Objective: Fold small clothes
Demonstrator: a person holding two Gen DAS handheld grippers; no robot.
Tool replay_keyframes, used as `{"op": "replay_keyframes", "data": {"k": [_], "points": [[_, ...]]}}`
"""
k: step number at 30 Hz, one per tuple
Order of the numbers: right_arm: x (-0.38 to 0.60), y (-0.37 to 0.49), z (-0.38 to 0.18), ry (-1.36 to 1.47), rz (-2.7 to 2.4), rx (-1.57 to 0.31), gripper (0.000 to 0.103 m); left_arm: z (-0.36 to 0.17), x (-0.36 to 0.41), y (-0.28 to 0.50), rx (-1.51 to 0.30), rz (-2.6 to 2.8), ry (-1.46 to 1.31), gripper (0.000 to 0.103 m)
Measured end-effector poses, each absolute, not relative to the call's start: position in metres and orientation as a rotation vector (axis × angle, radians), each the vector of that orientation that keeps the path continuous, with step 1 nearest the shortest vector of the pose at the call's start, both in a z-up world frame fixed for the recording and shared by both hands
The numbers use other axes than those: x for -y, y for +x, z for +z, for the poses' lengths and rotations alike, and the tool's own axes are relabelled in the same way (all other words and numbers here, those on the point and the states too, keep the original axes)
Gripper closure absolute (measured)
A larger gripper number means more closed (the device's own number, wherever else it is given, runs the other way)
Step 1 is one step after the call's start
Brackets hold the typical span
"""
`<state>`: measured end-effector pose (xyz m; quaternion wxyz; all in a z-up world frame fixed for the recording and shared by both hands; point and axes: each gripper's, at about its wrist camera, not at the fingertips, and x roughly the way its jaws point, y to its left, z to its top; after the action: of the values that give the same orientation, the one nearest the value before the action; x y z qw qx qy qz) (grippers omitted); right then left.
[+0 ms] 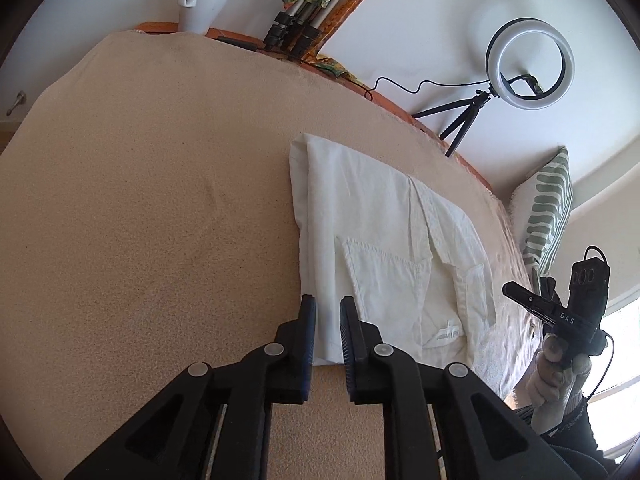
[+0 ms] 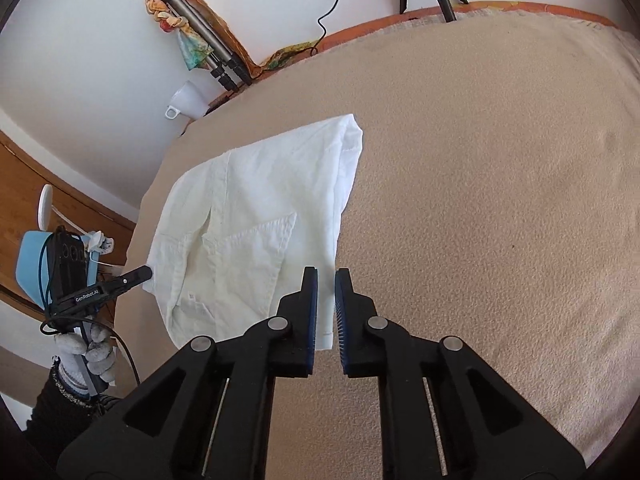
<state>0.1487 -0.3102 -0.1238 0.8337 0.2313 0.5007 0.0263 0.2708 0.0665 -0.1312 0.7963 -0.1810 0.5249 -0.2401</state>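
Left gripper [image 1: 327,306]: jaws slightly apart, holding nothing, above the shirt's near edge.
Right gripper [image 2: 326,276]: jaws slightly apart, empty, over the shirt's near corner.
Shirt [image 1: 384,240]: white, folded, flat on the beige blanket [image 1: 160,200] just ahead.
Mug [image 1: 202,4]: far edge, beyond.

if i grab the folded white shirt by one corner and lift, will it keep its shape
Probably not. The shirt is thin, wrinkled cloth lying limp on the blanket, so it would likely sag and hang. Its folded layers look loose along the edge, so they would probably fall open. It looks light, so pushing it may bunch it rather than slide it.
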Motion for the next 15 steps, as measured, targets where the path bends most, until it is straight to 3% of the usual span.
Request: {"op": "replay_keyframes", "data": {"k": [6,15], "points": [[0.261,0.178,-0.095,0.301,0.126,-0.963,0.090,-0.103,-0.073,0.298,-1.006,-0.485,-0.390,0.083],[0.254,0.249,-0.128,0.263,0.162,-1.030,0.090,-0.121,-0.015,0.354,-0.992,-0.492,-0.295,0.086]]}}
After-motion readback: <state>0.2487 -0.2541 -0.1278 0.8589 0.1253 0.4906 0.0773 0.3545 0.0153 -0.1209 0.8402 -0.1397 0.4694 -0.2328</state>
